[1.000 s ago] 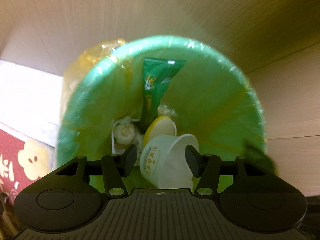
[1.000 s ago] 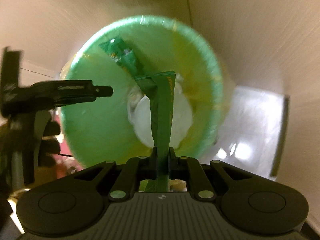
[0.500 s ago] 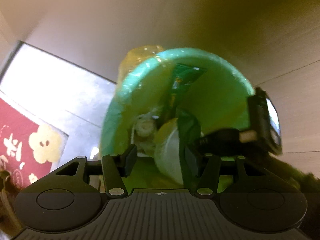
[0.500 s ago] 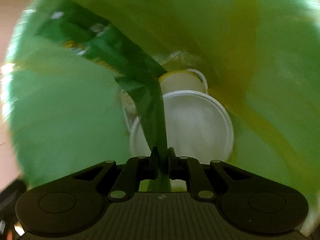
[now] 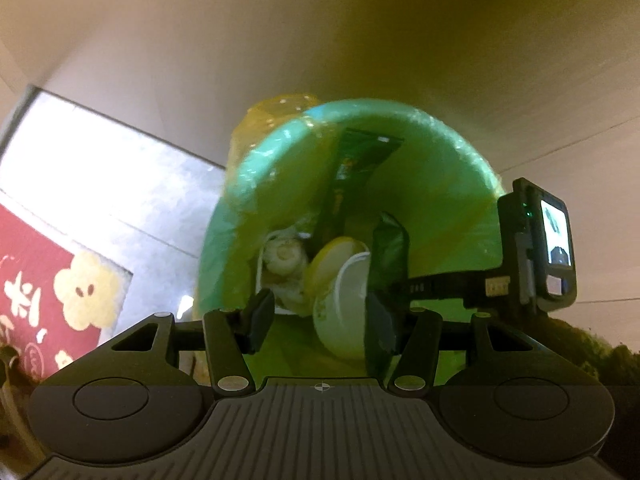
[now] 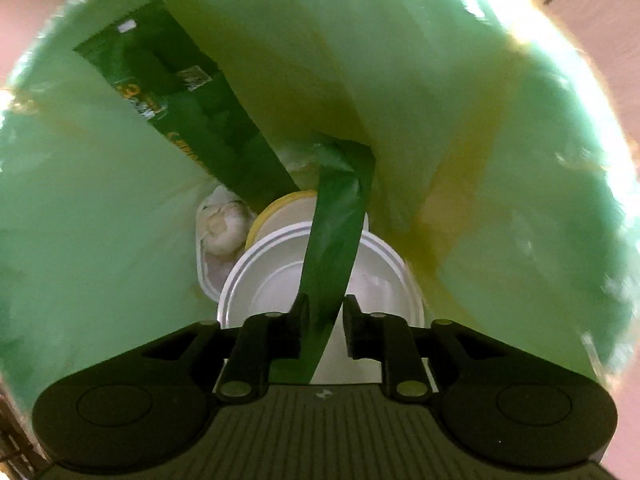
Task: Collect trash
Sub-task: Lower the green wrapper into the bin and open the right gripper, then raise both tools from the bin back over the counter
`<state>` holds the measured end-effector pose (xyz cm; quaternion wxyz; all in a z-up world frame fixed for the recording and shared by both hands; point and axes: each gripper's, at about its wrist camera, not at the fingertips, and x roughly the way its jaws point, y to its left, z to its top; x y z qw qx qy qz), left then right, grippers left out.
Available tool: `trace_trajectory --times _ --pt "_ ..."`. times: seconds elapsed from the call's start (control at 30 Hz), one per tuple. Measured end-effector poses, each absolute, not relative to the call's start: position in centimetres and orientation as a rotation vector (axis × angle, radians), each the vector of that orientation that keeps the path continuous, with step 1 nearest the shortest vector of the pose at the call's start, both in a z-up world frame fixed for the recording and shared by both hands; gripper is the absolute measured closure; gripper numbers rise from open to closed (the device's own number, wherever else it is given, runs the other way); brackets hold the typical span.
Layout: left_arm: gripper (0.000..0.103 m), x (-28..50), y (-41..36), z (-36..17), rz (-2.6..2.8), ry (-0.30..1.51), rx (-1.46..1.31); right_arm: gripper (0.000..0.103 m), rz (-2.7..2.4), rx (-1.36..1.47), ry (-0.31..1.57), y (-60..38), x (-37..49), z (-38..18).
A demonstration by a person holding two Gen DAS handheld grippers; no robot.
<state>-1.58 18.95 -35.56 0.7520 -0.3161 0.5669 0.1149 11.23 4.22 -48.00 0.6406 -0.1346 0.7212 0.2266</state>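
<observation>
Right gripper (image 6: 323,322) jaws are opening around the green wrapper (image 6: 332,240) inside the bin (image 6: 100,260); it might cling to one pad instead of dropping.

Left gripper (image 5: 320,314): matte black, ribbed top plate with crosshair mark, round recess each side, silver screws at finger pivots. Right gripper (image 6: 323,312): same build; beside ribbed plate, identical recesses, silver pivot screws.

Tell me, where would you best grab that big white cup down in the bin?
Take the white cup by its rim, coming straight down from above: it lies mouth up, its thin raised edge exposed, while the bin liner and other trash crowd its sides.
</observation>
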Motion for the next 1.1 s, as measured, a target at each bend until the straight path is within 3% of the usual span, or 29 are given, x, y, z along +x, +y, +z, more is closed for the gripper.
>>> trace_trajectory --times 0.23,0.5,0.93,1.1 --pt "0.045 -0.6 17.9 -36.3 0.213 1.266 -0.670 0.090 0.604 -0.186 1.725 4.6 10.5 -47.8" --pt "0.045 -0.5 17.7 -36.7 0.193 1.305 -0.629 0.094 0.460 -0.409 1.560 3.9 9.7 -48.3" --pt "0.045 1.4 16.7 -36.3 0.122 1.332 -0.548 0.090 0.533 -0.220 1.507 0.1 9.7 -41.3" --pt "0.046 0.6 18.1 -33.7 0.158 1.241 -0.570 0.090 0.503 -0.199 1.287 -3.9 7.9 -33.5"
